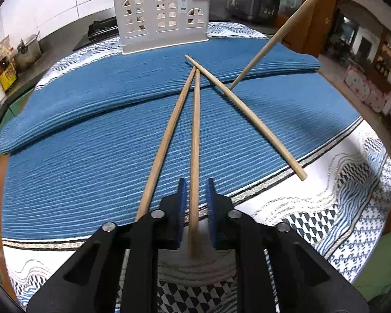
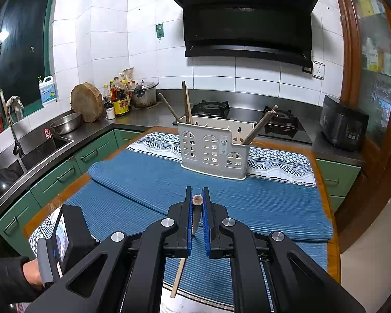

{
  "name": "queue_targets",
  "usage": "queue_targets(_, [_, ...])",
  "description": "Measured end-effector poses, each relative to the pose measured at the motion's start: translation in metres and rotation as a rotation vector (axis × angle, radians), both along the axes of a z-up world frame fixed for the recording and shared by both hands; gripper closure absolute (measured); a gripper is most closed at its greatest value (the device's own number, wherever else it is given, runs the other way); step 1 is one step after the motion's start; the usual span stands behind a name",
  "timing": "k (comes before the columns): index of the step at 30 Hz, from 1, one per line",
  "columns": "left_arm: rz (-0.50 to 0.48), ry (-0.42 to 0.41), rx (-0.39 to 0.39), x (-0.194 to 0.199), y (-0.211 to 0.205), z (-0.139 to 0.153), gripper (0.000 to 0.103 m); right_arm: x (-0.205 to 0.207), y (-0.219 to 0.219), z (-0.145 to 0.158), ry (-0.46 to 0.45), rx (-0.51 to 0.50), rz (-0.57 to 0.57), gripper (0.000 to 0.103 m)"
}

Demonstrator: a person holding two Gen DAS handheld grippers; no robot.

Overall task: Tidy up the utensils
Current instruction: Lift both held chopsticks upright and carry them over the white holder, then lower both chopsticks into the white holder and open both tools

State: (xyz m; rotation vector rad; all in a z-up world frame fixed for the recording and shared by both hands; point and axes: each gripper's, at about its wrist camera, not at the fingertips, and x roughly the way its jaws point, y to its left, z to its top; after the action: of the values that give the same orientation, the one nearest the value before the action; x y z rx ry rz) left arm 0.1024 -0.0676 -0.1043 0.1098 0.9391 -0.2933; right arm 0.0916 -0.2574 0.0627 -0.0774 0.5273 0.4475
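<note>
Three long pale wooden chopsticks (image 1: 195, 135) lie fanned on the blue ribbed cloth, their thin tips meeting far. A white plastic utensil holder with arched windows (image 1: 160, 17) stands upright beyond, holding more sticks.

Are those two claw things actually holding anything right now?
The right gripper pinches a chopstick near its thick end. The left gripper straddles another chopstick, unclamped.

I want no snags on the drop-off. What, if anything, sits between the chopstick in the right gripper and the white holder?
Nothing visible: only bare blue ribbed mat lies between the right gripper, shut on the wooden chopstick, and the white plastic utensil holder.
</note>
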Motion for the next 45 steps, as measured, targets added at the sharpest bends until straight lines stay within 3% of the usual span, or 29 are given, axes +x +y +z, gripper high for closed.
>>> queue_targets(5, [-0.007, -0.015, -0.031, 0.002, 0.004, 0.015, 0.098, -0.002, 0.000, 0.005, -0.012, 0.001, 0.002, 0.096])
queue_targets(10, [0.002, -0.084, -0.133, 0.003, 0.016, 0.053, 0.098, 0.001, 0.000, 0.013, -0.024, 0.005, 0.003, 0.096])
queue_targets(20, [0.011, -0.210, -0.206, 0.023, 0.024, 0.098, 0.098, 0.017, 0.007, 0.030, -0.018, 0.002, 0.039, 0.096])
queue_targets(32, [-0.014, -0.310, -0.199, 0.053, 0.028, 0.147, 0.098, 0.050, 0.006, 0.083, -0.075, -0.017, 0.043, 0.097])
queue_targets(40, [-0.020, -0.355, -0.184, 0.084, 0.033, 0.184, 0.098, 0.089, 0.013, 0.136, -0.167, -0.022, 0.015, 0.097])
queue_targets(45, [-0.011, -0.393, -0.183, 0.105, 0.037, 0.208, 0.098, 0.127, 0.017, 0.147, -0.185, -0.041, -0.034, 0.097])
